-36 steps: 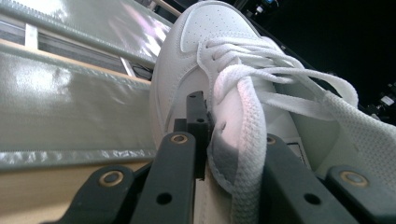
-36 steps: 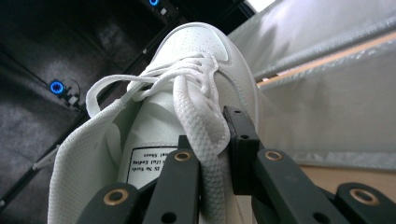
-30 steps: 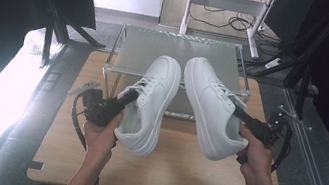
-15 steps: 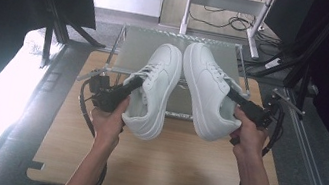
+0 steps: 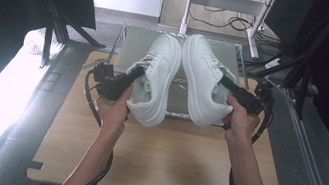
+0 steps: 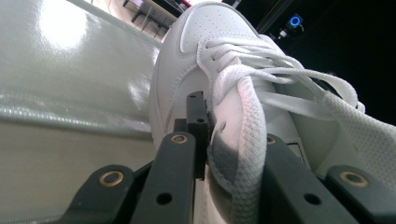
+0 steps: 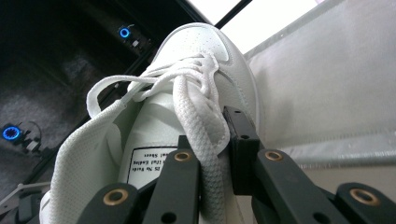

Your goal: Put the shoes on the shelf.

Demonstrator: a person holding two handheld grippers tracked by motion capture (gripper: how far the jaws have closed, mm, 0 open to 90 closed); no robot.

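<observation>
Two white sneakers, left shoe (image 5: 154, 83) and right shoe (image 5: 203, 81), are held aloft at 12 o'clock above the tabletop (image 5: 161, 158). Left gripper (image 5: 121, 82) and right gripper (image 5: 238, 95) jaws are clamped on collar walls. Light, soft uppers; collar grip judged best.

Wooden table (image 5: 165, 163) — grey tray (image 5: 131, 49) on it.

At the centre of the frame, two white sneakers are held side by side above a wooden table (image 5: 166, 159), toes toward the top. The left gripper (image 5: 126, 80) clamps the left sneaker (image 5: 157, 78) at its collar; the right gripper (image 5: 231, 88) clamps the right sneaker (image 5: 203, 78) likewise. A grey metal tray (image 5: 129, 51) lies behind them at upper centre.
</observation>
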